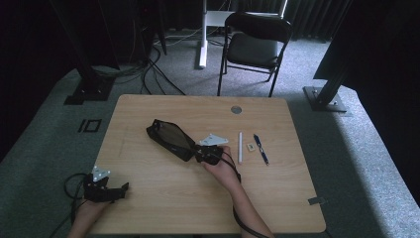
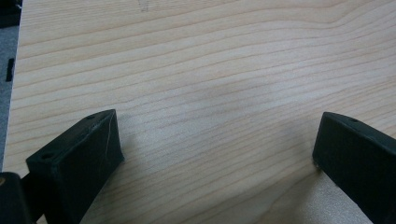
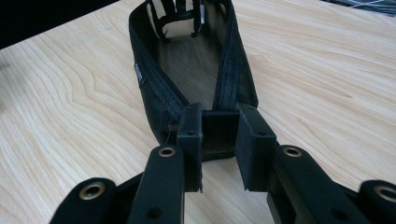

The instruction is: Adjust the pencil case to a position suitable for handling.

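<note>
A black mesh pouch [image 1: 170, 138] lies slantwise in the middle of the wooden table [image 1: 163, 198], its mouth open. My right gripper [image 1: 198, 154] is at the pouch's near right end. In the right gripper view the pouch [image 3: 191, 70] runs away from me, and my right gripper [image 3: 219, 140] is shut on its end, one pad on each side of the fabric. My left gripper [image 1: 123, 190] rests at the table's front left edge, far from the pouch. In the left gripper view my left gripper [image 2: 215, 144] stands open over bare wood.
To the right of the pouch lie a white stick-like pen [image 1: 240, 147], a small pale tag-like piece [image 1: 251, 148] and a blue pen [image 1: 261, 148]. A round cable hole [image 1: 236, 109] sits near the far edge. A black folding chair [image 1: 255, 42] stands behind the table.
</note>
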Demonstrator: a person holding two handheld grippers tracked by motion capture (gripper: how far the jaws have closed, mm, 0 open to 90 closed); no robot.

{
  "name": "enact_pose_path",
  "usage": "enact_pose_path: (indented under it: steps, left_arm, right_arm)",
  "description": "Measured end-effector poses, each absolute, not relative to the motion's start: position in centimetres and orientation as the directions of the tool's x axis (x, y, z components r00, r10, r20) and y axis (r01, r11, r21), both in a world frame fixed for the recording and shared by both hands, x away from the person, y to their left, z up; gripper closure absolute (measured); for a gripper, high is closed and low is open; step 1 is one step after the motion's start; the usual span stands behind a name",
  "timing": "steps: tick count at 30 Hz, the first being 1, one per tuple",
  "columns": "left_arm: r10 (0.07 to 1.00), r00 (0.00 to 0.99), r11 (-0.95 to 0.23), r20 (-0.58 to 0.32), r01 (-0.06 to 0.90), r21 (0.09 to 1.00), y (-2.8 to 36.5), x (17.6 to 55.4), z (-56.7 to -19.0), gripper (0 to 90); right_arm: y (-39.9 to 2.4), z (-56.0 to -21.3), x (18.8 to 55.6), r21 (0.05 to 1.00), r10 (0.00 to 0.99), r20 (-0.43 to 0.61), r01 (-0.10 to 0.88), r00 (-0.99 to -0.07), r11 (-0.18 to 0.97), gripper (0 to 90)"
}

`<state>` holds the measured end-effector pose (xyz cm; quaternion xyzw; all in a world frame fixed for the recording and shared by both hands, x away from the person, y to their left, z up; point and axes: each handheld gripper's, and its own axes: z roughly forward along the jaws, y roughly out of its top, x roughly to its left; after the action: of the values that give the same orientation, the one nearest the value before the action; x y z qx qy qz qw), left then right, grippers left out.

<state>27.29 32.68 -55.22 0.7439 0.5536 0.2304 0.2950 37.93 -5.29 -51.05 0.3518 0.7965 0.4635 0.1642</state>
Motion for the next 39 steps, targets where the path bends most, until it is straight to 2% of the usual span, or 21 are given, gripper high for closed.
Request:
enact_pose_path:
  steps: [17,39]
  left_arm:
    - [0.960,0.281,-0.213,0.016,0.687,0.694,32.7,27.3,-55.2,1.4]
    - [0.959,0.281,-0.214,0.017,0.688,0.694,32.7,27.3,-55.2,1.4]
  right_arm:
    - [-8.1,-51.1,34.5,0.850,0.707,0.039,0.396,-0.706,0.348,73.4]
    - [-12.7,-51.0,30.6,0.846,0.712,0.065,0.417,-0.700,0.332,73.3]
